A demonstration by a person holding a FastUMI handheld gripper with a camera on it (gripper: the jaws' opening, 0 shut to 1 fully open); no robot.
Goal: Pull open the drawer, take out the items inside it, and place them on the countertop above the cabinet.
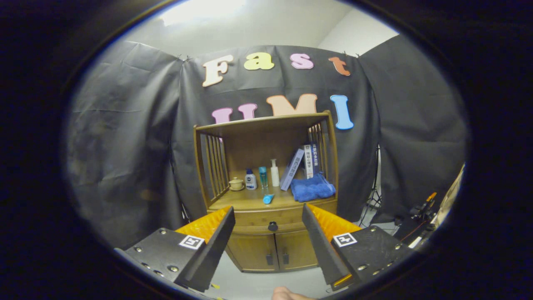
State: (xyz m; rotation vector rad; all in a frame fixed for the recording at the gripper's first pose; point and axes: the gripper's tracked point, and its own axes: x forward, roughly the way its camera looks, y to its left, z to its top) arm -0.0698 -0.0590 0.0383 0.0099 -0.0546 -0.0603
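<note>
Honestly, the gripper is spread wide, holding nothing, and the shut drawer looks stiff wood, so I'd pinch its small round knob.

You face a booth hung with creased black cloth on three sides. Above it rise a white wall and a pale ceiling with a bright light. The floor is light grey. A tripod stand leans by the right-hand cloth.
</note>
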